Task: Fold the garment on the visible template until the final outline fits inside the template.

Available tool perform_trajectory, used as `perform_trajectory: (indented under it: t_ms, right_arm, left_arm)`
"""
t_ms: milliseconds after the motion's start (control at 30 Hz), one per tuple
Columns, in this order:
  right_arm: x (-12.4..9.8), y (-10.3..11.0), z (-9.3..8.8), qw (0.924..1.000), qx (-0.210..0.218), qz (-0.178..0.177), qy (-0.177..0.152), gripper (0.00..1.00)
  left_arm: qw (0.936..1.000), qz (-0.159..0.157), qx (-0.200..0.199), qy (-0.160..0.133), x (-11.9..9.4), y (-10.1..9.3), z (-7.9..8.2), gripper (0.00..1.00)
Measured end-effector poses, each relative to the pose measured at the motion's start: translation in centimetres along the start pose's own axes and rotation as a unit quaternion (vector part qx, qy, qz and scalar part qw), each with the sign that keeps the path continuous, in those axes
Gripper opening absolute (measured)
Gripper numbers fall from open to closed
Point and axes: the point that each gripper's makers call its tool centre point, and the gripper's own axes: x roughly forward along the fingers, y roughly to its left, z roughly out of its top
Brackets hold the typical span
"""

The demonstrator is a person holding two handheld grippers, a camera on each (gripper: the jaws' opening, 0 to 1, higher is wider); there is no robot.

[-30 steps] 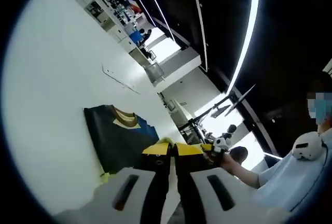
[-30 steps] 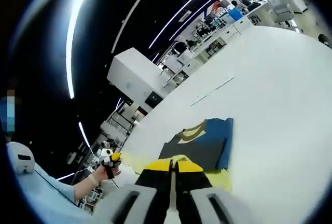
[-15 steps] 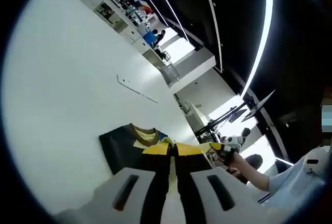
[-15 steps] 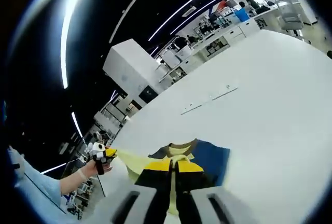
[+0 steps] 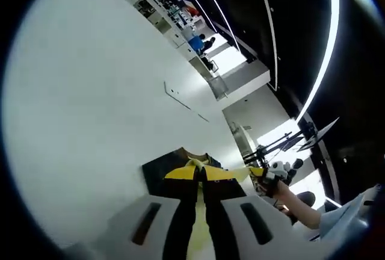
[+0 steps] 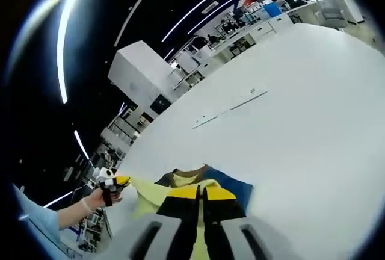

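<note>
A broad white table [image 5: 90, 103] runs from the left out to a far edge backed by shelving and a dark ceiling with long light strips, bare all round except for a thin template line [image 5: 186, 100] well beyond the cloth. The garment [image 5: 165, 170], dark with yellow and blue, lies near the table's near edge. The left gripper [image 5: 200, 176] and the right gripper [image 6: 200, 192] are each closed on a pale yellow part of it.
</note>
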Motion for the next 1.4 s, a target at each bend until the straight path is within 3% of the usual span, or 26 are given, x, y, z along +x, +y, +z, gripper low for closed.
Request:
perform_trajectory:
  t_ms: [200, 600, 1167, 1267, 1400]
  right_arm:
    - [0.9, -2.1, -0.9, 0.9995, 0.017, -0.024, 0.01, 0.0]
    - [1.9, -4.2, -2.7, 0.9981, 0.046, -0.037, 0.016, 0.0]
    - [2.8, -5.1, -3.4, 0.9983, 0.02, -0.047, 0.028, 0.0]
    - [2.7, -5.0, -3.5, 0.9978, -0.032, -0.047, 0.033, 0.0]
    - [2.6, -4.1, -3.5, 0.9971, -0.055, -0.038, 0.035, 0.07]
  left_arm:
    - [0.9992, 0.036, -0.016, 0.003, 0.5, 2.3, -0.7, 0.0]
    - [0.9974, 0.064, -0.031, 0.011, 1.1, 4.5, -2.3, 0.0]
    - [0.995, 0.095, -0.004, 0.03, 1.6, 6.1, -3.1, 0.0]
    - [0.9952, 0.094, 0.007, 0.027, 1.6, 5.8, -3.1, 0.0]
    - [0.9946, 0.091, 0.043, 0.023, 1.6, 4.9, -2.8, 0.0]
